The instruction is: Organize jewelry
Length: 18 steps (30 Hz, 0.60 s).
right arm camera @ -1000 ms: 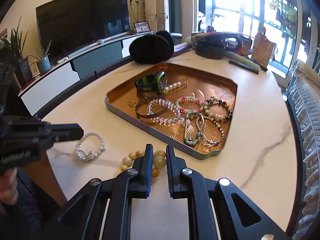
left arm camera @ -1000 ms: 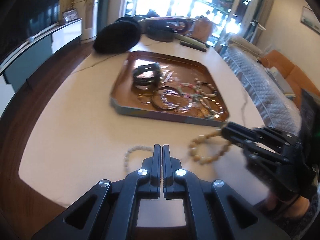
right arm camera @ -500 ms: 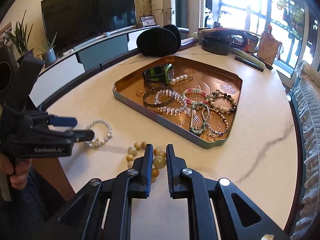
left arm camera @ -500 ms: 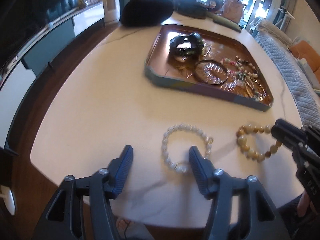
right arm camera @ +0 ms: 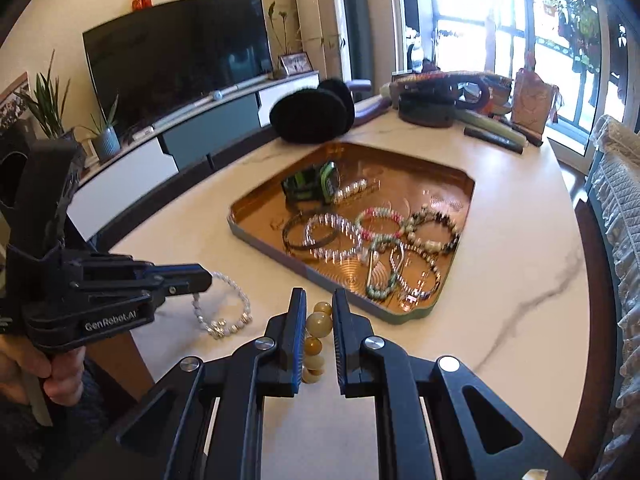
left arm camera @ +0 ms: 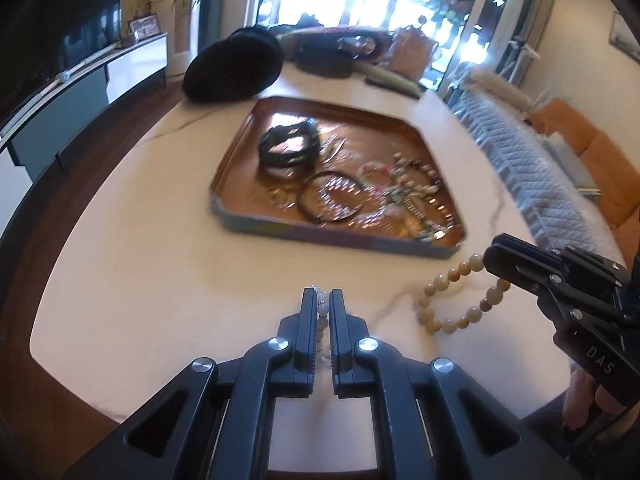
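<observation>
left gripper [left arm camera: 323,300] just closed onto white pearl bracelet [right arm camera: 224,312] at lower centre, right gripper [right arm camera: 319,300] clamped on amber bead bracelet [left arm camera: 452,300], copper tray [right arm camera: 256,204] of bracelets seen mid-frame

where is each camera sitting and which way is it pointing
Left wrist: rides on the left tongs, looking down across the table toward the copper tray; own fingers pinch the white bead bracelet; right tongs enter from the right.
Right wrist: rides on the right tongs, facing the tray and television; own fingers grip the yellow bead bracelet; left tongs and a hand at left.
Shared: tray, both bracelets, black hat, each other's tongs.
</observation>
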{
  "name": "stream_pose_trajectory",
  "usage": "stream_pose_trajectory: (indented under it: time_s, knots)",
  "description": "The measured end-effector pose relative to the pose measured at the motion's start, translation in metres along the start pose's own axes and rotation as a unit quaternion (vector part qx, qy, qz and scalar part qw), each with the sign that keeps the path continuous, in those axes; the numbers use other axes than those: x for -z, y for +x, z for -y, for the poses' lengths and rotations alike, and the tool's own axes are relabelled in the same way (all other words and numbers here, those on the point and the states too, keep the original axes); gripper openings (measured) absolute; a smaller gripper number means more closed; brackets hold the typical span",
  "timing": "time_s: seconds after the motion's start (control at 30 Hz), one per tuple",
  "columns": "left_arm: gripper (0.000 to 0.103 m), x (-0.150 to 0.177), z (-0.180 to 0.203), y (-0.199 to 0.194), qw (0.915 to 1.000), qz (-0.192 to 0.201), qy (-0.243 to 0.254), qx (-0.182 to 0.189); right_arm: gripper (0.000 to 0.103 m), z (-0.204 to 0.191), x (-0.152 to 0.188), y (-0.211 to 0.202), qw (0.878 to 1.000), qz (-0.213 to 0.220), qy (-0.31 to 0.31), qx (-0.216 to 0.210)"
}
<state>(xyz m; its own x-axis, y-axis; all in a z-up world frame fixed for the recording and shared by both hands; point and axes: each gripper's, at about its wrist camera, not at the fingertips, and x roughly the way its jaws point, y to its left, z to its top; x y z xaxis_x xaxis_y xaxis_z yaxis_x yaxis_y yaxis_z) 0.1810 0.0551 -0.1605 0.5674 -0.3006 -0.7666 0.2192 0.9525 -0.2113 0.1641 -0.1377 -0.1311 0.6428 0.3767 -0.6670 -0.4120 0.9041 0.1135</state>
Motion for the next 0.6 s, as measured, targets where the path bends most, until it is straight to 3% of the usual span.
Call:
stream_pose_trajectory:
  time_s: [0.6]
  knots:
    - [0.006,-0.015,0.048,-0.038,0.9942,0.069,0.065,0.051,0.012,-0.006,0.001,-0.025,0.999,0.030,-0.016,0.008]
